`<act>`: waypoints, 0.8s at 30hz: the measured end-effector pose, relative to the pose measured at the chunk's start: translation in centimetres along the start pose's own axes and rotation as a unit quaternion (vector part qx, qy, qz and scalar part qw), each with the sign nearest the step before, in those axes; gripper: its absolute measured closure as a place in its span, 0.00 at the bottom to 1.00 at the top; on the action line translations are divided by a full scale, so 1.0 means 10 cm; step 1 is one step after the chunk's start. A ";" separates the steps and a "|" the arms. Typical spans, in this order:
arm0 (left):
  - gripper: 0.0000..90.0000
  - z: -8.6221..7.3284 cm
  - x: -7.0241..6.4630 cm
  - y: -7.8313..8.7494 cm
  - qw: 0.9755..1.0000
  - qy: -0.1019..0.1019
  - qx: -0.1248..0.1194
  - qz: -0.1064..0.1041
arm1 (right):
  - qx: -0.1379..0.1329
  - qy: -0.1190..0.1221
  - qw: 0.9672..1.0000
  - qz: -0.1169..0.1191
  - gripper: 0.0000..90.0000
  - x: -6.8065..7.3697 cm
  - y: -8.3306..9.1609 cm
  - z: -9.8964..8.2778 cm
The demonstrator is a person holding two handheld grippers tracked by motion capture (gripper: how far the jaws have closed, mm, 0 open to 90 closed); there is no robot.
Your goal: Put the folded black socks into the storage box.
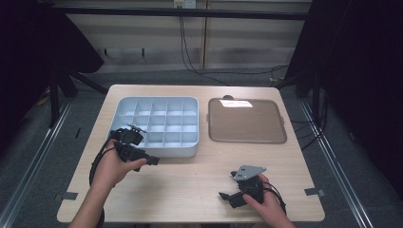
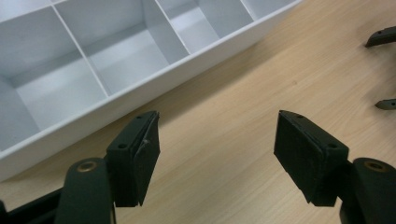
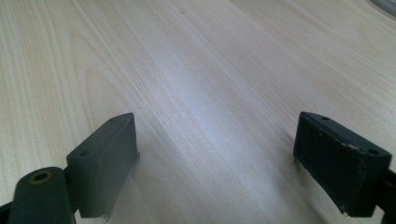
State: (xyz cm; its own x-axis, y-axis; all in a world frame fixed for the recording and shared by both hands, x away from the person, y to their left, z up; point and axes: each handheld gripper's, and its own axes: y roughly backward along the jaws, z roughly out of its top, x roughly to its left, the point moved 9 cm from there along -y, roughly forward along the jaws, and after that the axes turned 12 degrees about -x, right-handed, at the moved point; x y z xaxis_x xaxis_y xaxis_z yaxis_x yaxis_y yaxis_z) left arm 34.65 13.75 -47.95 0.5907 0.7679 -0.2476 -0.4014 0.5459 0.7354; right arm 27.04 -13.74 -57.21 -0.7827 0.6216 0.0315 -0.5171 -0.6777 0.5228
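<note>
Nearest the person, the right gripper (image 1: 227,195) lies low over the front right of the tabletop (image 1: 190,185), a pale wood-grain laminate with rounded corners. A flat grey three-cornered plate sits on top of it. In the right gripper view its two blocky black fingers (image 3: 105,163) stand wide apart with nothing but bare, streaky wood grain between them; their pads look matte and slightly scuffed at the edges.

A little farther in on the left, the left gripper (image 1: 151,160) is held just in front of the organiser tray (image 1: 157,151), its tip close to the tray's front wall. In the left gripper view its fingers (image 2: 137,156) are also parted wide and hold nothing, with only tabletop between the rectangular, rubbery-looking black pads. The front wall of the tray runs slantwise just beyond them.

The tray is a light grey-blue moulded plastic box, square with rounded corners, split by thin straight walls into a grid of small square compartments with smooth, dull floors. It sits left of centre on the tabletop.

To its right, set apart by a narrow gap, lies a flat lid (image 1: 247,121) of brownish translucent plastic, rounded-rectangular with a raised rim and a bright glare patch near its far edge.
</note>
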 end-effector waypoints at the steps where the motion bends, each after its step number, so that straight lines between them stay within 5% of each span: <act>1: 0.34 -0.01 -0.01 0.00 1.000 -0.001 0.002 -0.003 | 0.000 0.000 1.000 0.000 0.15 0.00 0.00 0.00; 24: 0.33 -0.26 -0.20 -0.20 0.999 -0.005 -0.006 -0.035 | 0.000 0.000 1.000 0.000 0.15 0.00 0.00 0.00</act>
State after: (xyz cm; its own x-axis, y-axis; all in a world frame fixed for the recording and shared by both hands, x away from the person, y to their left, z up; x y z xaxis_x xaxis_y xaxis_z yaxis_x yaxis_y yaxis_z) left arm 32.43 12.01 -50.52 0.6252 0.7241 -0.2913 -0.3672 0.6023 0.7088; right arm 27.04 -13.74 -57.21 -0.7827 0.6216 0.0317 -0.5169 -0.6776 0.5231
